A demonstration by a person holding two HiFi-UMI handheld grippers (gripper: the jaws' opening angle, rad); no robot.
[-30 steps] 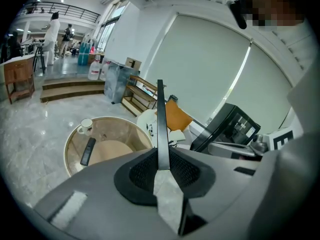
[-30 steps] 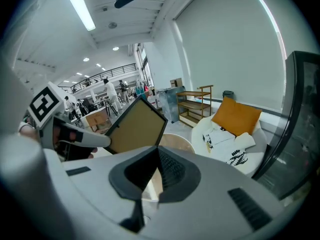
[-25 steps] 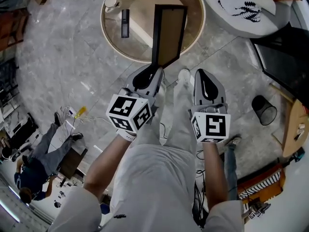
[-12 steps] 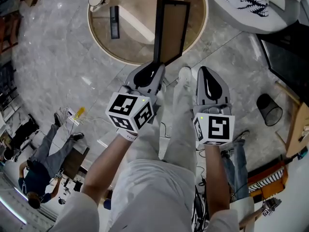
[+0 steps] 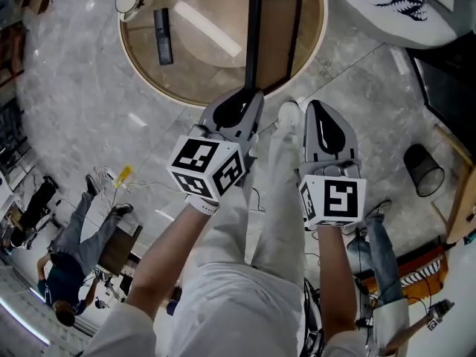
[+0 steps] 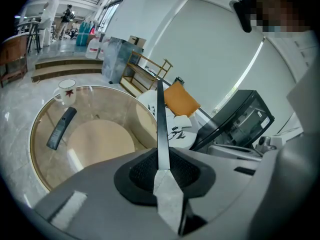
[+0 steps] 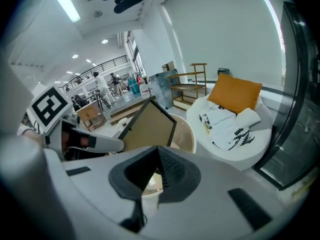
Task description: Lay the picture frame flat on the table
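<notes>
Both grippers and the frame sit lower than a second ago; in the head view the table now looks larger and nearer.

Left gripper (image 5: 250, 94): jaws clenched on the lower edge of the black-rimmed rectangular picture frame (image 5: 274, 43). Its own view shows the frame edge-on, a thin dark strip rising from between the pads.

Frame: upright, not flat, over the near side of the round glass-topped table with a gold rim (image 5: 201, 65). Its brown backing board faces the right gripper. Whether its bottom edge touches the glass cannot be told.

Right gripper (image 5: 318, 108): just beside the left one, short of the table rim. Jaws drawn together at the tips, nothing between them.

On the table, well left of the frame: a black slim remote control (image 5: 162, 36) and a white mug (image 5: 128, 0).
</notes>
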